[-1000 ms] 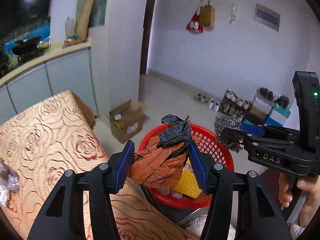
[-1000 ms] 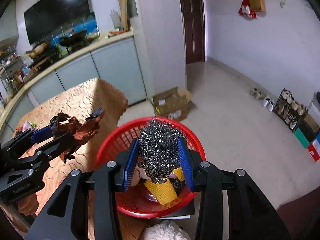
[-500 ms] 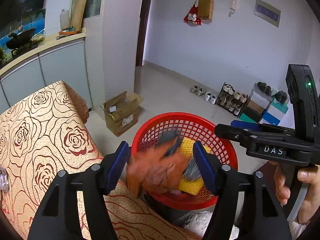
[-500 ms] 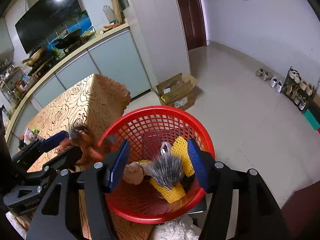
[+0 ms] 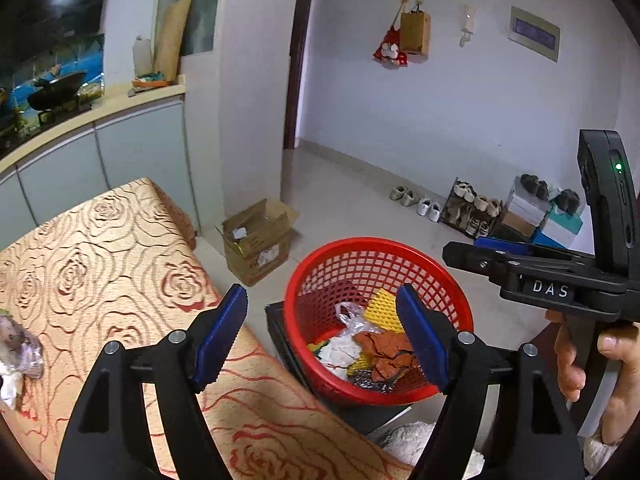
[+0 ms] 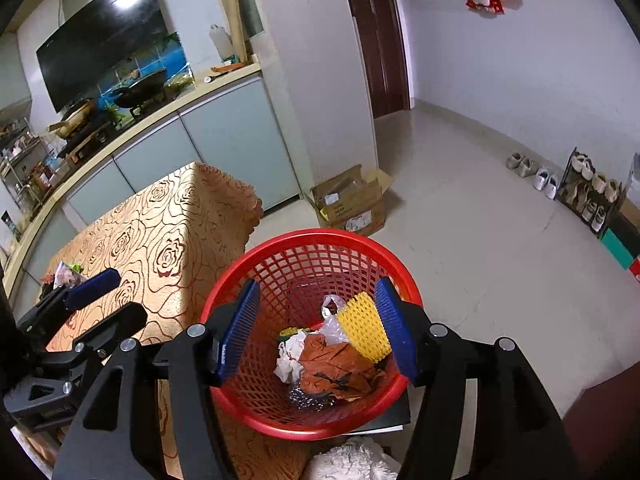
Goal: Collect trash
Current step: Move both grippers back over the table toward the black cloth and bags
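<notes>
Both wrist views angled down, close above shared red basket (image 5: 448, 292), table edge (image 6: 168, 216)

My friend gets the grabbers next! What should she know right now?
Left gripper: open, nothing between its jaws; they have just been opening.
Right gripper: open and empty above the red basket; its jaws have just been opening too.
Things: the orange wrapper, the steel scourer, the yellow foam net, crumpled white paper and a clear bag all lie in the basket, which stands beside the table.
Done: both carried pieces are in the basket.
Left: a crinkly packet lies on the table at the left edge; pick it up next.
</notes>
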Demonstrator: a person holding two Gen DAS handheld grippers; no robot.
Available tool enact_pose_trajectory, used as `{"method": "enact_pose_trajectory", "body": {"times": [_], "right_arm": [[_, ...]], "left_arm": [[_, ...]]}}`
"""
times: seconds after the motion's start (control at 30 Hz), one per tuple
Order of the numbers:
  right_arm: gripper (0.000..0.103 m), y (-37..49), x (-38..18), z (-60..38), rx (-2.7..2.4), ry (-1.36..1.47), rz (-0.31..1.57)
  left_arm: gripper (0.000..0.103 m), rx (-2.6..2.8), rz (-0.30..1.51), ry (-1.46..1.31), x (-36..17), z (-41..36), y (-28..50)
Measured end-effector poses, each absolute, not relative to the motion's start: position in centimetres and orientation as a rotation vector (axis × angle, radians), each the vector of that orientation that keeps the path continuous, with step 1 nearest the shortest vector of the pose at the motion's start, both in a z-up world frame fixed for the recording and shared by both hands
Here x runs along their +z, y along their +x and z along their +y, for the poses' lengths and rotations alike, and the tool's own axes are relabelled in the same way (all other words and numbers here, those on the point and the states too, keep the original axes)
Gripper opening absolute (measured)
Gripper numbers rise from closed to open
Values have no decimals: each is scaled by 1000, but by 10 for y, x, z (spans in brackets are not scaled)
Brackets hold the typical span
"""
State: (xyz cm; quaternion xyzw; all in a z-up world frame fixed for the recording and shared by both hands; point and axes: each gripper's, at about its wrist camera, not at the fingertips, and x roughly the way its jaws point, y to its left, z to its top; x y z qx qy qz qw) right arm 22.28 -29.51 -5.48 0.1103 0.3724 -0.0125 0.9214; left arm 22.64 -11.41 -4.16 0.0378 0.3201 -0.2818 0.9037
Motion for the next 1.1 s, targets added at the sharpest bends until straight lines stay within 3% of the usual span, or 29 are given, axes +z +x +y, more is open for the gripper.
{"method": "enact_pose_trajectory", "body": {"times": [0.43,0.63,1.1], "right_arm": [[58,212,-29,-240,51,152,694],[67,210,-24,-199,116,112,664],[67,218,-17,-96,315,34,674]], "left_arm": [[76,-424,581,56,-14,-50,198],[78,-313,563,18,-9,4,180],[78,-5,548,-96,-6,145,151]]}}
